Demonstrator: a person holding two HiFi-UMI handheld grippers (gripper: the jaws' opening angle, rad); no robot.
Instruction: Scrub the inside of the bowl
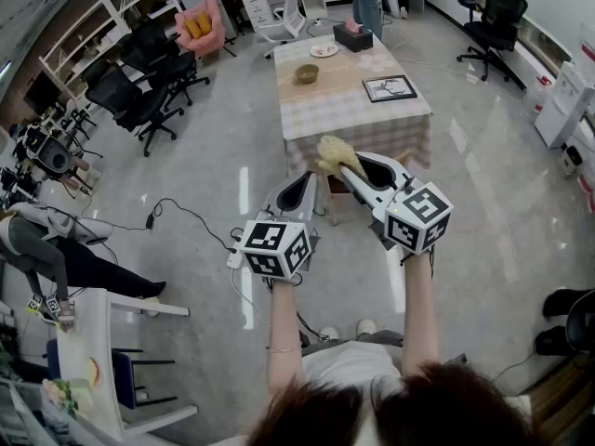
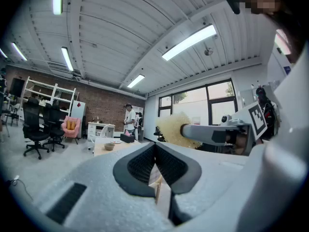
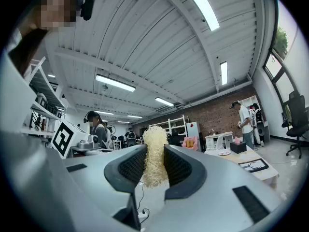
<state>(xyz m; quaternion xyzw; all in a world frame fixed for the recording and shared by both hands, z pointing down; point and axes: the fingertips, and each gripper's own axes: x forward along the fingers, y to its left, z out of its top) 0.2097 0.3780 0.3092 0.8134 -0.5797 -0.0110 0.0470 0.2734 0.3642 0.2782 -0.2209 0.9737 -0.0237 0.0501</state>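
Head view: we hold both grippers up and level, well short of the table [image 1: 409,110]. The bowl [image 1: 307,73] sits by the table's left edge, in its far half, upright and untouched. It lies ahead of the scrubber [image 1: 330,151] and slightly to the left, well apart from it. The right gripper [image 1: 346,163] is clenched on that scrubber and reaches a bit further forward than the left. The left gripper [image 1: 307,182] is closed with nothing in it, and it is on the bowl's side.

Right gripper view: the ribbed dark pads [image 3: 133,166] pinch the scrubber's middle. Its long axis runs across the jaws, so it sticks out above and below them. It looks like a pale, fibrous, springy loofah tuft.

The bowl is small, round and brownish; its material is too far off to tell. A checked cloth covers the table.

Our call: scrubbing has not started. We need to close the gap first, then steady the bowl with the left gripper.
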